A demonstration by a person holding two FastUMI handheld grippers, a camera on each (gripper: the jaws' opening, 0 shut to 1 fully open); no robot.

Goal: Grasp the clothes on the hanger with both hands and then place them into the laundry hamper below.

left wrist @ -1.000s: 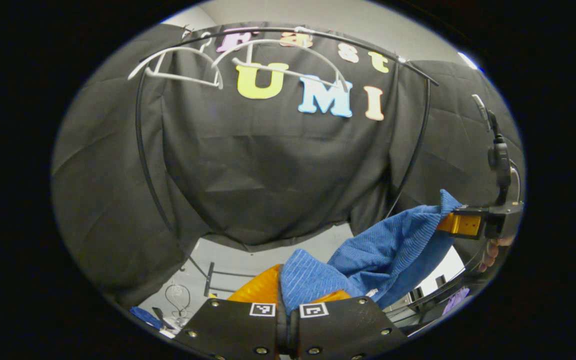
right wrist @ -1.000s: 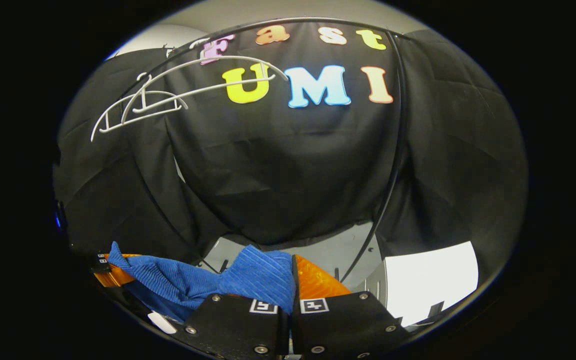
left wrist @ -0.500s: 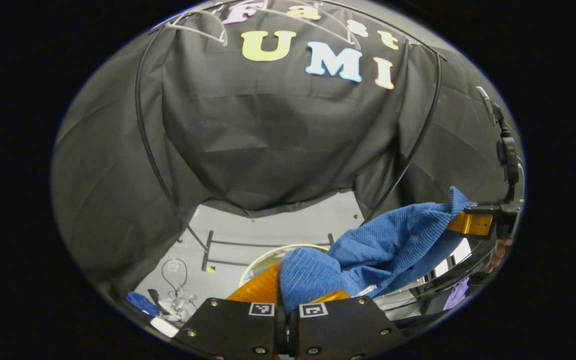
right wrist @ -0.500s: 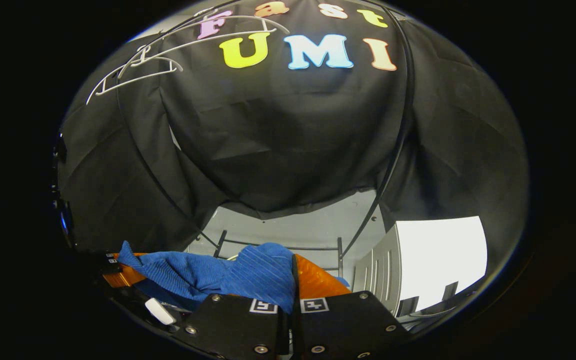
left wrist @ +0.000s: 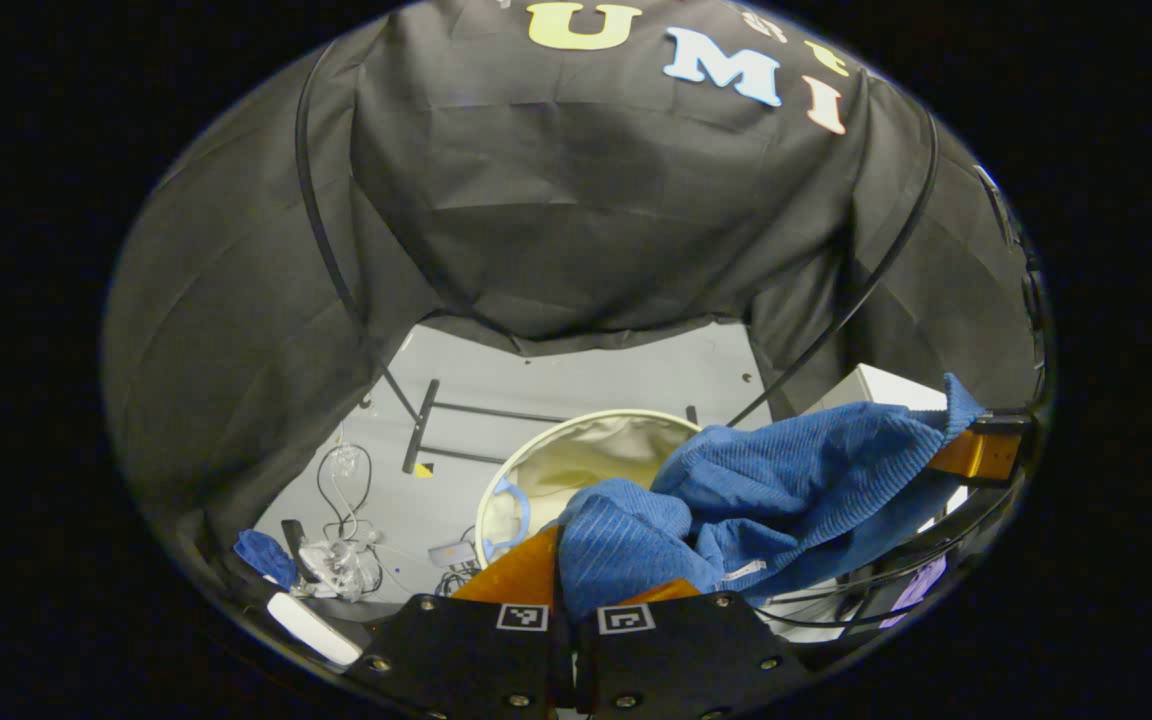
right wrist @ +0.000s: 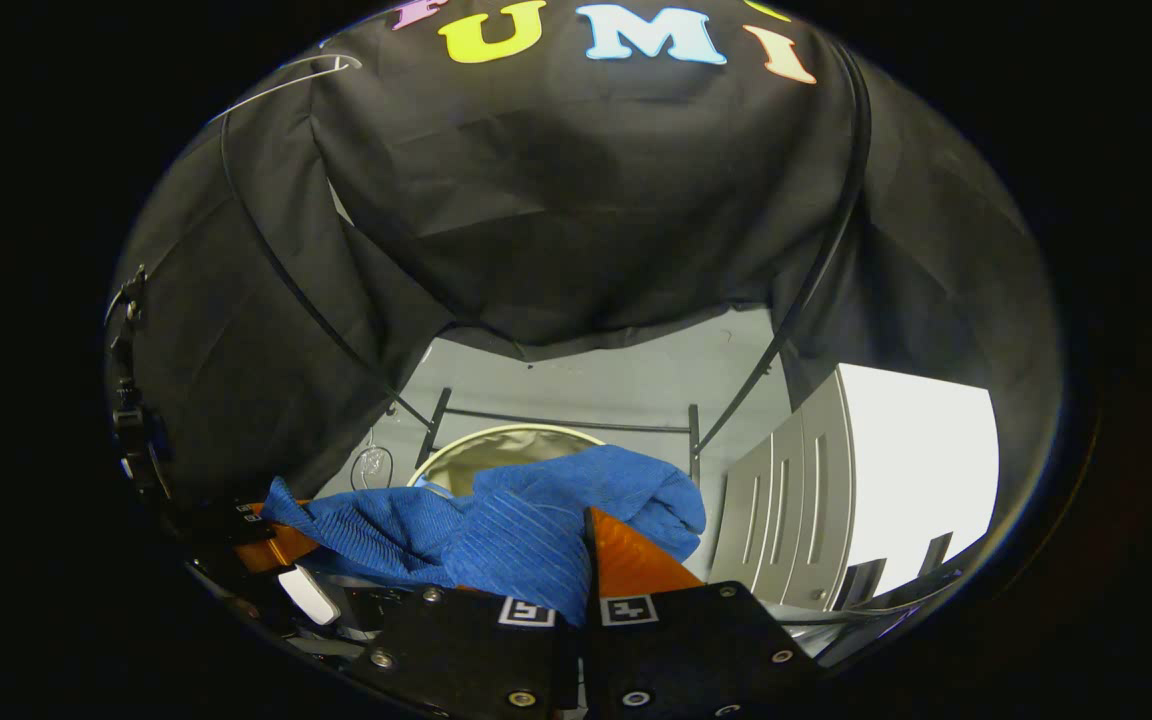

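Blue garment held at both ends above the hamper

Bottom centre of the left gripper view, the left tool [left wrist: 564, 590] is clenched on one bunched end of the blue ribbed garment [left wrist: 796, 480], with cloth squeezed between both fingers. From there the fabric stretches up toward the right edge of the frame, where the right tool [left wrist: 976, 452] pinches the far corner. Behind and below the cloth, mid-frame, sits the round laundry hamper [left wrist: 536, 470], pale lining and a light rim, open at the top. The garment hangs over its right side, not inside it as far as I can tell.

Same story in the right gripper view: the right tool [right wrist: 584, 590] at the bottom centre is clamped on the garment [right wrist: 536, 510], which runs off to the lower left, where the left tool [right wrist: 271, 545] grips its other end. The hamper [right wrist: 496, 440] rim peeks out just above the cloth.

Other stuff: a tangle of cables [left wrist: 341, 520] on the grey floor [left wrist: 576, 375] at the lower left of the left gripper view, and a white cabinet [right wrist: 866, 490] at the right of the right gripper view. A bit of white hanger [right wrist: 286, 80] shows at the upper left there.
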